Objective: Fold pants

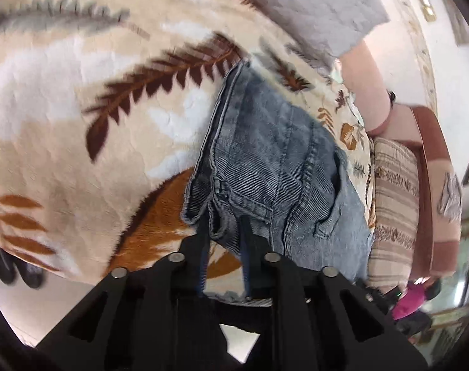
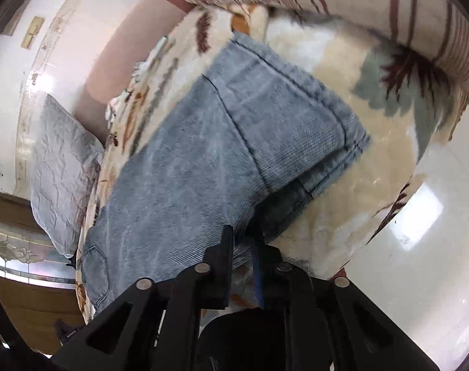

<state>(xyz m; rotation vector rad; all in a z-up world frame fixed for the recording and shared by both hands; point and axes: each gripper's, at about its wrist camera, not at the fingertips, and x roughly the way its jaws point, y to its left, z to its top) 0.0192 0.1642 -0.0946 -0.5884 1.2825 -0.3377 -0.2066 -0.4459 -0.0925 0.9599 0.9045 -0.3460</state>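
The pants (image 1: 274,167) lie on the leaf-print blanket (image 1: 64,117), already doubled over, long axis running away from both claws toward the striped cushion (image 2: 358,3). My left claw (image 1: 225,232) pinches the waistband end; my right claw (image 2: 243,235) pinches the folded leg edge. Both are in contact, equally near. I judge the coming move to be 1 carry along that axis.

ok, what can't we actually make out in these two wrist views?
- Left wrist view: the left hand-held gripper tips are buried in the jeans waistband, so grip depth is hidden.
- Right wrist view: the right hand-held gripper tips vanish under a denim fold, in shadow.
- Both views: the jeans run behind the gripper bodies, so their near edge is hidden.
- Blanket pattern is motion-blurred.
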